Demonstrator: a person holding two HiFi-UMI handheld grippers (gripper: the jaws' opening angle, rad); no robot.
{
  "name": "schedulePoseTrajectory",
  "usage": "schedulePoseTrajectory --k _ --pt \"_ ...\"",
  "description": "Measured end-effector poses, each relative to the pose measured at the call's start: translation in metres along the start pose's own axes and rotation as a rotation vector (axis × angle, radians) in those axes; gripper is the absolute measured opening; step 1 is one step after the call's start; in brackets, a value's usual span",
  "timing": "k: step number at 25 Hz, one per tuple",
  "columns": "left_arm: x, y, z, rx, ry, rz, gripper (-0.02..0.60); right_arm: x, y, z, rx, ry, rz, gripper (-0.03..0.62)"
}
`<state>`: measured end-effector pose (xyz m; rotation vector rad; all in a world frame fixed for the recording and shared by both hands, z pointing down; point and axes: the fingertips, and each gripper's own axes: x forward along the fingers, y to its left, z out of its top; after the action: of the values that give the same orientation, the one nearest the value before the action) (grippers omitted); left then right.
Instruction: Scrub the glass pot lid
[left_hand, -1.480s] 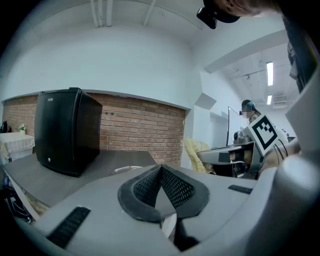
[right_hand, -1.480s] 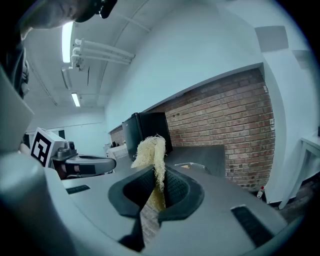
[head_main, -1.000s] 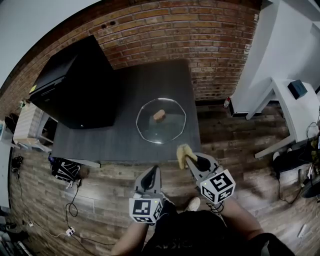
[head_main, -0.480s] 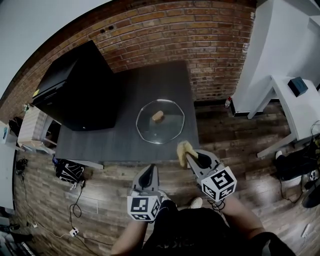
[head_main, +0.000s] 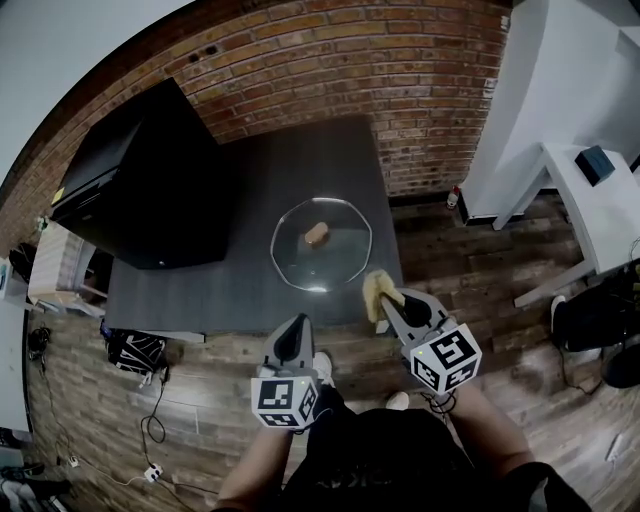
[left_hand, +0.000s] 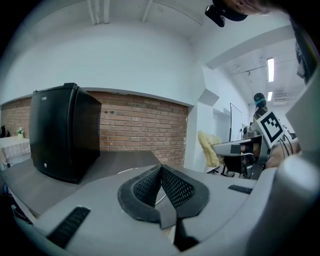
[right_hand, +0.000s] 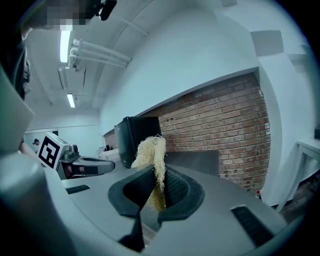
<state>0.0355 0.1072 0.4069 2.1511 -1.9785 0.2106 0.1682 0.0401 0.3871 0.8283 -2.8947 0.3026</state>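
Glass, round and clear, the one pot lid (head_main: 330, 262) lies flat on the dark grey rectangular table (head_main: 270, 170), toward its near right part, with a single tan knob (head_main: 316, 233) at its middle. One pale yellow fibrous scrubber (head_main: 375, 290) stands clamped between the jaws of the right gripper (head_main: 385, 300), held just off the table's near right corner and apart from the lid. The left gripper (head_main: 297, 328) has its jaws pressed together with nothing between them, over the wooden plank floor (head_main: 210, 370) beside the table's near edge. Each of the two grippers carries one cube of black-and-white square markers. One black boxy fridge (head_main: 140, 190) sits on the table's left side, against the red brick wall (head_main: 400, 70).
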Motion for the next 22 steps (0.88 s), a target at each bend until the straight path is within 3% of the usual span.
schedulePoseTrajectory --k 13,22 --pt "0.083 0.092 -0.025 -0.007 0.122 -0.138 0.034 0.105 -0.011 -0.008 0.046 0.079 -0.136 0.048" --pt "0.135 0.122 -0.064 0.010 0.235 -0.268 0.034 0.159 -0.016 -0.042 0.110 0.152 -0.231 0.048"
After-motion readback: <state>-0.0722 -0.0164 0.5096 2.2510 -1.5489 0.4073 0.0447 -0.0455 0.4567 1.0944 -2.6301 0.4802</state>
